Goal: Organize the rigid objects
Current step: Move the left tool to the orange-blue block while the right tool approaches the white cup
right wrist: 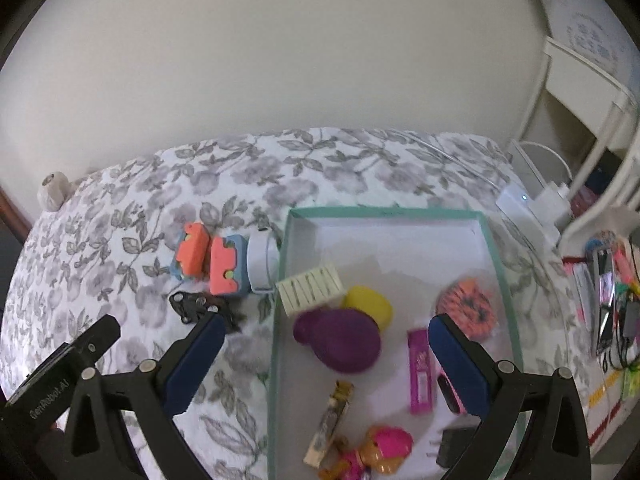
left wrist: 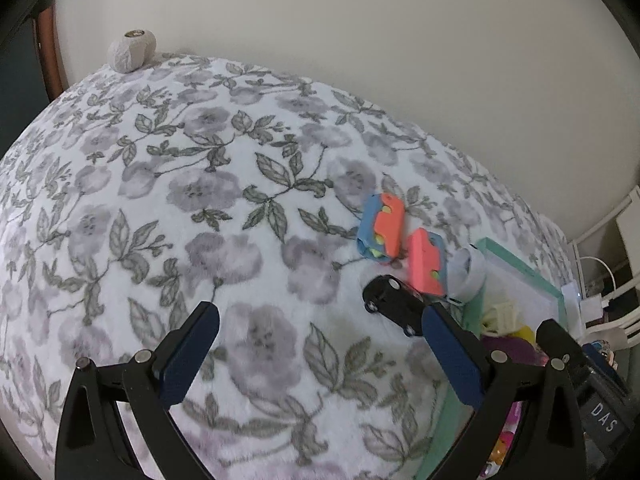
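Note:
A mint-rimmed white tray (right wrist: 384, 213) lies on the flowered blanket and holds several toys: a purple lid (right wrist: 340, 340), a yellow piece (right wrist: 370, 304), a cream crate (right wrist: 312, 288), an orange-black ball (right wrist: 466, 306) and a magenta bar (right wrist: 420, 372). Left of the tray lie two orange-and-blue blocks (right wrist: 192, 258) (right wrist: 226, 264), a white ring (right wrist: 260, 264) and a black toy car (left wrist: 394, 304). My left gripper (left wrist: 320, 320) is open and empty, its right finger beside the car. My right gripper (right wrist: 322, 330) is open and empty above the tray's left rim.
A grey stone-like ball (left wrist: 132, 50) sits at the blanket's far left corner. A white charger with cables (right wrist: 532, 200) and a white shelf (right wrist: 588, 92) stand to the right. The wall runs behind the bed.

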### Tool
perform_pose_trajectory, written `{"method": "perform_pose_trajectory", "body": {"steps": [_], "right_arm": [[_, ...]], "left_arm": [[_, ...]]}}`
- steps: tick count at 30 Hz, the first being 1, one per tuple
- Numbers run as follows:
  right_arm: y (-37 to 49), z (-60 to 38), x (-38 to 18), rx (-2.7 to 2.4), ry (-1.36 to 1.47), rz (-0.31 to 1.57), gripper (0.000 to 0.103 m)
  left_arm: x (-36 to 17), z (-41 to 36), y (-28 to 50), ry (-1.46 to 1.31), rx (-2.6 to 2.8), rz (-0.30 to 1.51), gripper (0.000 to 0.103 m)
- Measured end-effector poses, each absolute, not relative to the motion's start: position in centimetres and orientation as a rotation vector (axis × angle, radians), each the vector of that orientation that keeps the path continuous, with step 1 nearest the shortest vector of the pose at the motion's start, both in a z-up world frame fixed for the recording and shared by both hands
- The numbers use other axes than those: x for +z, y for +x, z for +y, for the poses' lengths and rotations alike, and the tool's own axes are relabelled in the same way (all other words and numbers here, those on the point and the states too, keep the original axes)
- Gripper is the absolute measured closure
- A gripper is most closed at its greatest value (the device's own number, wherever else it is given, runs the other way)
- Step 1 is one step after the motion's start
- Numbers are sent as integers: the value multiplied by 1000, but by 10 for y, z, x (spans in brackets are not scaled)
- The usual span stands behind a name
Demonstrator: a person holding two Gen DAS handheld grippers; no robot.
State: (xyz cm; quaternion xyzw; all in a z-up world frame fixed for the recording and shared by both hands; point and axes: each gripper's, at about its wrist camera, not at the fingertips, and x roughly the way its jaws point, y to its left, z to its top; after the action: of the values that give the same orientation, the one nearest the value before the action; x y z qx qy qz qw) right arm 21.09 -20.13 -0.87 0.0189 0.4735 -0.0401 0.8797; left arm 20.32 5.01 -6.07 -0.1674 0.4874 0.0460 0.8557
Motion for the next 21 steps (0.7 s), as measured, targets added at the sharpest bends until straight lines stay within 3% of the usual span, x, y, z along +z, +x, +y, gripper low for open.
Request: {"method": "perform_pose_trajectory", "body": {"steps": [21], "right_arm": [[281,-178,-33,-6,41,958,0]], "left_arm": [[-92,64,268,-371,36,1031,2]]}}
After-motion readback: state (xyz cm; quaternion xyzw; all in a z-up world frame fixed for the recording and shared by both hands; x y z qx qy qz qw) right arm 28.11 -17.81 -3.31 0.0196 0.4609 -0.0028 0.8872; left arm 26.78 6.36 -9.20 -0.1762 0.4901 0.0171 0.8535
